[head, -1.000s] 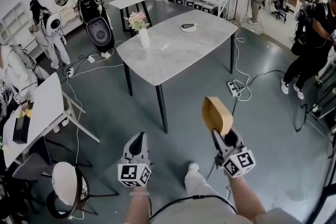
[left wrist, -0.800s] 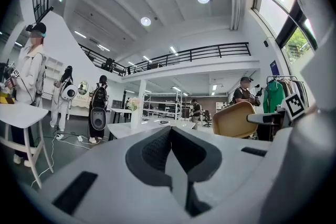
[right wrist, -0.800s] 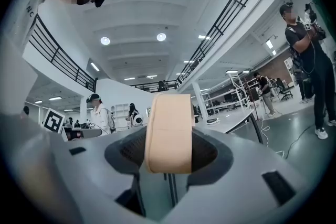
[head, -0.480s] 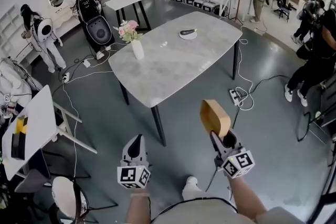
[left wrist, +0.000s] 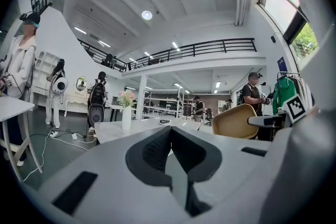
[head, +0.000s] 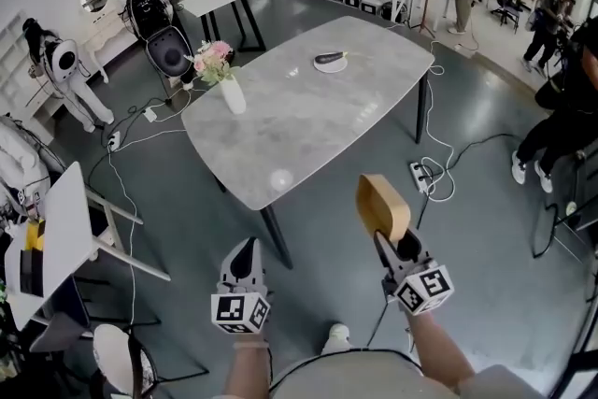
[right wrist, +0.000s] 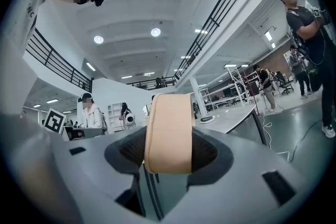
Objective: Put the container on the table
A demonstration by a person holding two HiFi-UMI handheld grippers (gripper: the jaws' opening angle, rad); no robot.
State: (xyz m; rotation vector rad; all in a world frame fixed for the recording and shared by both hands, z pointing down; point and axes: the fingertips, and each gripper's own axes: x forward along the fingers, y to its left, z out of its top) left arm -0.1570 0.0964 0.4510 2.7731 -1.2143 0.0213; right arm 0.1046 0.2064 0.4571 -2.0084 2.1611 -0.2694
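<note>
My right gripper (head: 397,248) sits at the lower right of the head view. Its jaws are clamped on the container (head: 382,204), a tan, wood-coloured piece that stands up out of them. In the right gripper view the container fills the gap between the two dark pads, and both pads press on its sides. I hold it in the air over the grey floor (head: 476,229), apart from the table (head: 308,121), whose near corner lies up and to the left of it in the head view.

My left gripper (head: 246,249) is at the lower centre-left of the head view. The left gripper view shows its jaws brought together at the tips with nothing between them.

The table takes up the middle of the head view, with a pale stone-look top on dark legs. A white vase (head: 233,96) of pink flowers stands near its left edge, and a small dish (head: 330,61) with something dark in it sits towards the far end. A power strip (head: 420,175) with cables lies on the floor to the right of the table. People stand around the edges of the room.
</note>
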